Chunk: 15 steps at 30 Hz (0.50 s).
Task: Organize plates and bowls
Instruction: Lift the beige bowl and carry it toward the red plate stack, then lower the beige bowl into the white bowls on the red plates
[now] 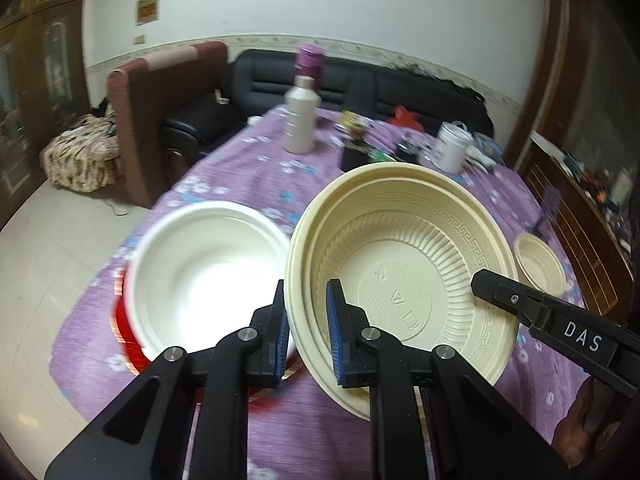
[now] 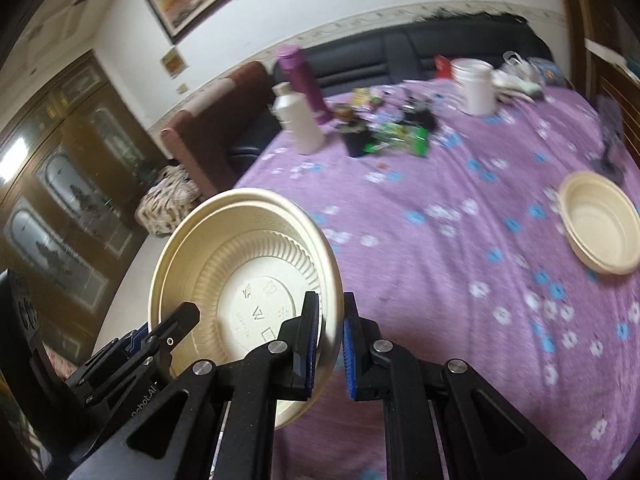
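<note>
Both wrist views closely share the cream plate point(image 1: 400, 264).

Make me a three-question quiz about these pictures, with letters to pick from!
1. Where is the small cream bowl?
A. on the purple tablecloth
B. on the sofa
C. on the floor

2. What colour is the bottle in front of the purple flask?
A. green
B. white
C. black

3. What is happening to the big cream plate?
A. it lies flat on the table
B. both grippers pinch its rim
C. it is upside down on the floor

Answers:
1. A, it sits alone on the cloth at the right.
2. B, its body and cap are white.
3. B, the left gripper and right gripper each clamp its rim, holding it tilted above the cloth.
</note>
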{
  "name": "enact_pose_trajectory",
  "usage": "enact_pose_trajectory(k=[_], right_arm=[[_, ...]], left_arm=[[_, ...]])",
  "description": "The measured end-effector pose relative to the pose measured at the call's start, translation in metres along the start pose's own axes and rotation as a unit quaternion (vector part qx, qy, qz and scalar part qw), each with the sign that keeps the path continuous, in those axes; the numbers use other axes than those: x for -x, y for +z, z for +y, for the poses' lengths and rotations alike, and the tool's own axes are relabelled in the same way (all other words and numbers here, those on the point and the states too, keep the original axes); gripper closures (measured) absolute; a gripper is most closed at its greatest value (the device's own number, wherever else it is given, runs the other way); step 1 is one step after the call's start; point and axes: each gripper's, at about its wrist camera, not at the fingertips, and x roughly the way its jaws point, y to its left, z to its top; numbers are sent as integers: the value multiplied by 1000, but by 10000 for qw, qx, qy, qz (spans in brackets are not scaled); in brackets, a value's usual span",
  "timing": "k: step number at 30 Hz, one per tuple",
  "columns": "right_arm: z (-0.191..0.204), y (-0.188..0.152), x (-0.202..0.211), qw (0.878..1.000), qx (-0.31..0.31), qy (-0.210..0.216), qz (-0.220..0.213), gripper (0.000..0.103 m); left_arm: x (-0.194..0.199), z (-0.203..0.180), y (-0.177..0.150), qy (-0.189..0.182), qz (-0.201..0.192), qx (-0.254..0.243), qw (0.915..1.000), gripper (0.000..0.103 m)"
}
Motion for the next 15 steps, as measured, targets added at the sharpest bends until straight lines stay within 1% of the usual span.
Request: enact_pose_trajectory(k=[4, 7, 12, 15], right_arm=[[33, 6, -9, 9995, 263, 182, 13, 92], [59, 8, -21, 9983, 466, 351, 78, 92], [84, 9, -47, 9961, 641, 524, 294, 93], [93, 7, -64, 9952, 667, 565, 450, 93]], left_arm=[[5, 27, 3, 230, -111, 233, 9994, 88], [5, 48, 4, 420, -125, 383, 9983, 88], [-6, 80, 0, 694, 10, 615, 9957, 88], [-16, 90, -4, 787, 123, 675, 9945, 88]])
